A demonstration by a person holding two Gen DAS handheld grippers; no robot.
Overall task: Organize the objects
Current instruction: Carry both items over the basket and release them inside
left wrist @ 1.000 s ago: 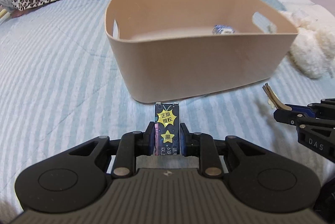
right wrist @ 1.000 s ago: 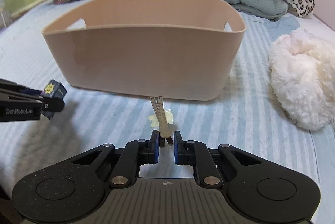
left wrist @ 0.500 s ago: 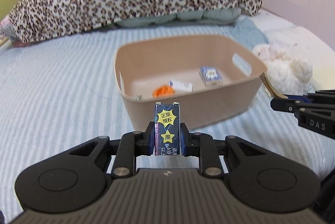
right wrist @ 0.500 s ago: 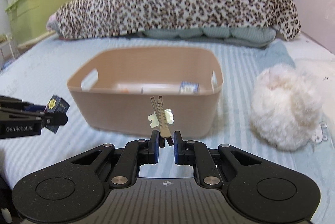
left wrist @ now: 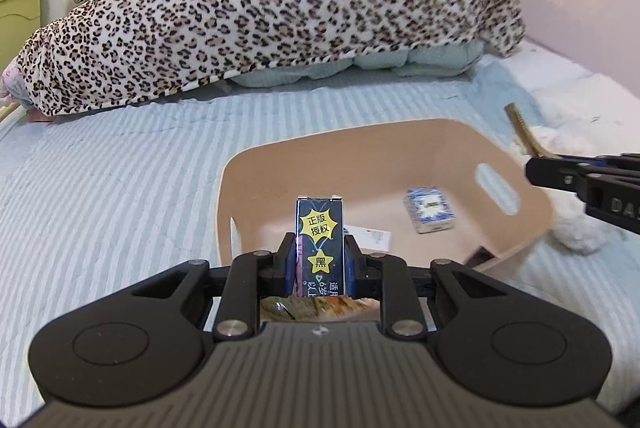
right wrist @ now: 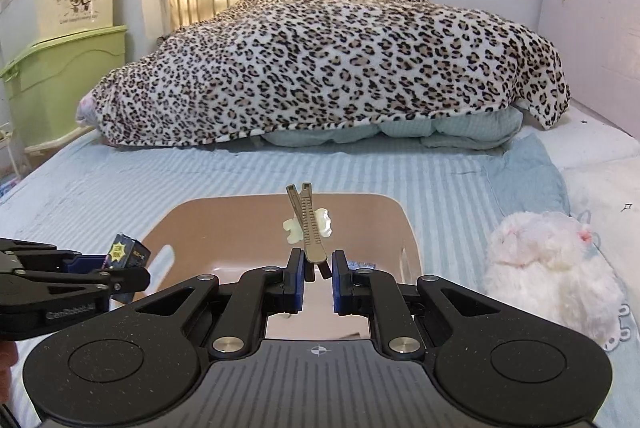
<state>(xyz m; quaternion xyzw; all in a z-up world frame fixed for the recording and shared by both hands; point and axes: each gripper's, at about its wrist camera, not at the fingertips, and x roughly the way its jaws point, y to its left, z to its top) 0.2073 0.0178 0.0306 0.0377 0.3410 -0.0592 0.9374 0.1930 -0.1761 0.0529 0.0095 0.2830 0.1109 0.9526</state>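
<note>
Now raised above the tan bin [left wrist: 532, 224] on the bed [left wrist: 120, 196], where a second ago both looked at its side wall from bed level. Left tool [left wrist: 320, 260] clenched on a small dark box [left wrist: 320, 248] with yellow stars, poised over the near rim. Right tool [right wrist: 318, 268] gripping a bronze hair clip [right wrist: 308, 228], over the bin's open top. Inside already: a blue-white pack [left wrist: 430, 214]. Seemingly only lowering and releasing left.

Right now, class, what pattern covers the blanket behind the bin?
Leopard print blanket; right wrist view shows it best.
</note>
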